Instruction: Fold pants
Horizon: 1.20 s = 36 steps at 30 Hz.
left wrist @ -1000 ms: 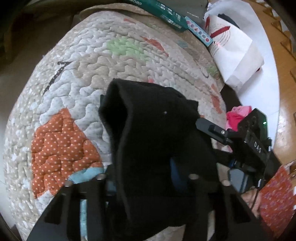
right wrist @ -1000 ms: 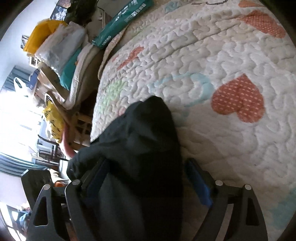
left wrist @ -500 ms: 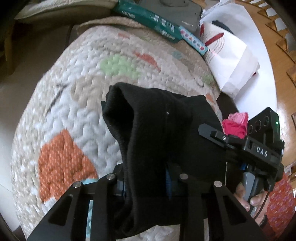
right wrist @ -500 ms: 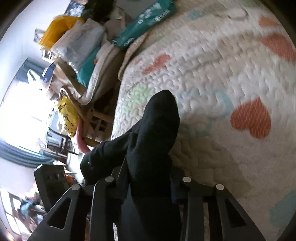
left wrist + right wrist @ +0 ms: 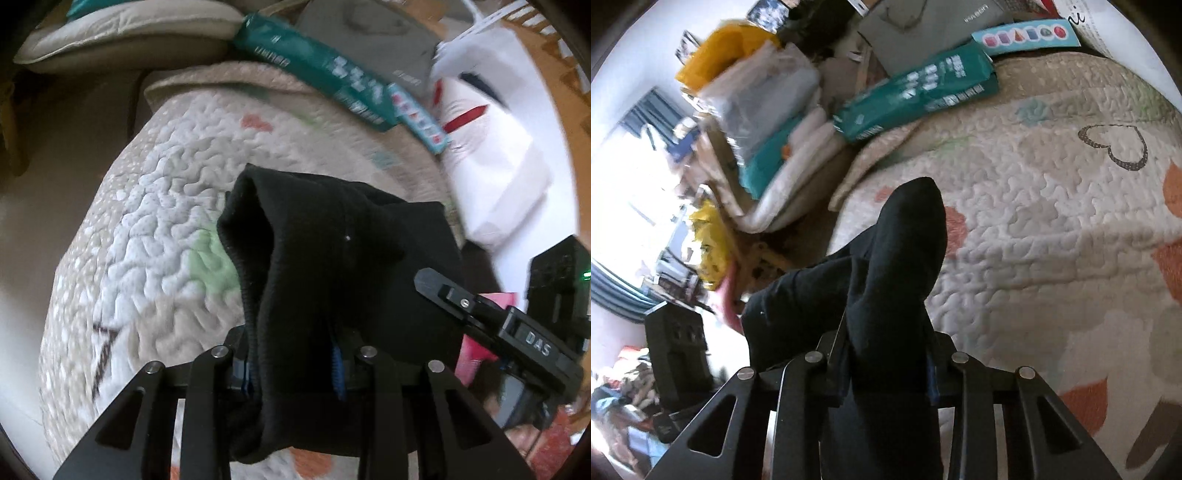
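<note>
The left gripper [image 5: 295, 373] and the right gripper [image 5: 886, 369] each pinch the black pants [image 5: 332, 258], which seem lifted above the heart quilt [image 5: 1052, 221], with a green pack [image 5: 916, 96] behind.

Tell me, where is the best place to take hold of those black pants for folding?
Probably where they are held now: at an edge, one corner per gripper. The left gripper and right gripper each pinch a bunched fold of the black pants from above, so the cloth hangs over the quilt.
</note>
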Motion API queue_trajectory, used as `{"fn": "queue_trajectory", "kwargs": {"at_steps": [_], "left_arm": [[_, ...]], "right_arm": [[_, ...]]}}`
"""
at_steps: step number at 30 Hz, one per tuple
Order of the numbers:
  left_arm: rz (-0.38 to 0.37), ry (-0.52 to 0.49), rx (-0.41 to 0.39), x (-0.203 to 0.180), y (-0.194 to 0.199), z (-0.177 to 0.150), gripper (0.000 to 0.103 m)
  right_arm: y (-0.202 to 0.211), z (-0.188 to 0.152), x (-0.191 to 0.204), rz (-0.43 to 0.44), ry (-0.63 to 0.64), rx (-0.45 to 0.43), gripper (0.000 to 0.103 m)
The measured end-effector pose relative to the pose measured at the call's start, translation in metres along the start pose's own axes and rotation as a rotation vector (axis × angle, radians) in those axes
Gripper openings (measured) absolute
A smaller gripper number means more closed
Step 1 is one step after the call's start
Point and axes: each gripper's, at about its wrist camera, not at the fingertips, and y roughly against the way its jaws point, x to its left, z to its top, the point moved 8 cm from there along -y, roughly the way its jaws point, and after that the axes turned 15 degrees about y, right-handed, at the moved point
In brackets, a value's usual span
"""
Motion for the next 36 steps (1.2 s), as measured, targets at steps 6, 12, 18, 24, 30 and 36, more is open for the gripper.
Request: {"fn": "queue_trajectory", "kwargs": {"at_steps": [6, 12, 18, 24, 30, 36], "left_arm": [[0.017, 0.032, 0.027, 0.018, -0.029, 0.01, 0.048], [-0.108, 0.161, 0.026, 0.033, -0.01, 0.029, 0.05], [-0.135, 0.372, 0.061, 0.059, -0.018, 0.035, 0.057], [-0.129, 0.294, 0.03, 0.038, 0.008, 0.029, 0.058], [-0.021, 0.052, -0.13, 0.021, 0.089, -0.025, 0.063], [0.082, -0.071, -0.286, 0.026, 0.127, -0.096, 0.08]], "right_arm": [[-0.047, -0.01, -0.036, -0.146, 0.016, 0.099, 0.052], [-0.035, -0.017, -0.048, -0.153, -0.031, 0.069, 0.072], [-0.01, -0.053, -0.041, -0.218, 0.046, 0.075, 0.082], [0.02, -0.077, -0.034, -0.241, 0.057, 0.075, 0.082], [0.075, -0.109, -0.002, -0.292, 0.164, 0.009, 0.083], [0.105, -0.146, 0.018, -0.307, 0.121, -0.07, 0.083]]}}
